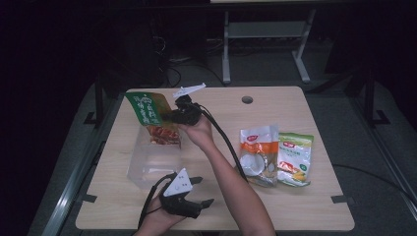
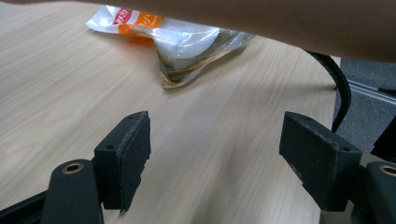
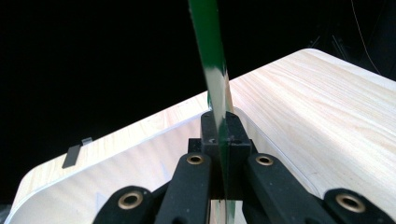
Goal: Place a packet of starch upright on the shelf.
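My right gripper (image 1: 171,116) (image 3: 219,133) is shut on the edge of a green and red snack packet (image 1: 149,109) (image 3: 211,56). It holds the packet upright over a clear plastic container (image 1: 150,164) at the table's left middle. The packet's red lower part (image 1: 164,133) hangs inside the container. In the right gripper view the green edge runs up between the closed jaws, with the container's rim (image 3: 264,137) just beyond. My left gripper (image 1: 205,190) (image 2: 217,149) rests near the front edge, open, with bare wood between its jaws.
A white and orange packet (image 1: 258,152) (image 2: 173,42) and a green and yellow packet (image 1: 295,158) lie side by side on the wooden table (image 1: 319,196) at the right. The right forearm (image 1: 231,182) and its cable cross the middle. A hole (image 1: 247,100) sits near the far edge.
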Action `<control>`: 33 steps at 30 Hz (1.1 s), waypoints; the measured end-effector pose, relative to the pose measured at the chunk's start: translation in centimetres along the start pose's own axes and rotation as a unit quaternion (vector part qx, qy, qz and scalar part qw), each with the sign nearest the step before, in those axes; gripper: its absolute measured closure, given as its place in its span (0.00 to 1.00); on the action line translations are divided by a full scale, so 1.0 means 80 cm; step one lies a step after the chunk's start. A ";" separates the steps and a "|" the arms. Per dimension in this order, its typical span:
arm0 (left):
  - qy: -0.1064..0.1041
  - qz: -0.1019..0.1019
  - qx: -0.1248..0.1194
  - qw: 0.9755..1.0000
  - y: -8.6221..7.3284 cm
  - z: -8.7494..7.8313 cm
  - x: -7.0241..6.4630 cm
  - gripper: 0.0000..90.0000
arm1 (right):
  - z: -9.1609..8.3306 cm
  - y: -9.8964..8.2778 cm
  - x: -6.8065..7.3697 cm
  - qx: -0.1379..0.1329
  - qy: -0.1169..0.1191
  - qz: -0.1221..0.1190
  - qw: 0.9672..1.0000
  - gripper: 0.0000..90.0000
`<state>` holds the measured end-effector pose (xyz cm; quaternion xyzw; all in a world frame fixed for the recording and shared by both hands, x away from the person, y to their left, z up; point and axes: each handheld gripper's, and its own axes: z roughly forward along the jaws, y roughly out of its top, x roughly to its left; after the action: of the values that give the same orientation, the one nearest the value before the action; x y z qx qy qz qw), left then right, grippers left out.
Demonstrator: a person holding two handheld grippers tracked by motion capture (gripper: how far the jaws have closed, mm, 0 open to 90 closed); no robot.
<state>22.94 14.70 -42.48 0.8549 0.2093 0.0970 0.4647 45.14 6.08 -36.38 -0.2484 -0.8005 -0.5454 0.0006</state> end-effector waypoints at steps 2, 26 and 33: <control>0.000 -0.001 -0.001 1.000 0.000 0.000 0.001 0.27 | -0.001 -0.002 -0.002 0.001 0.001 0.001 1.000 1.00; -0.002 -0.006 0.000 1.000 -0.001 0.006 0.000 0.27 | -0.038 -0.004 -0.014 0.042 -0.018 0.001 0.999 0.67; -0.004 -0.011 0.000 1.000 -0.001 0.007 0.002 0.27 | -0.061 -0.007 -0.015 0.050 -0.020 -0.004 0.999 0.63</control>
<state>23.28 14.39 -42.90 0.8529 0.2170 0.0880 0.4666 44.66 1.16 -35.25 -0.2552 -0.8276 -0.4998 -0.0051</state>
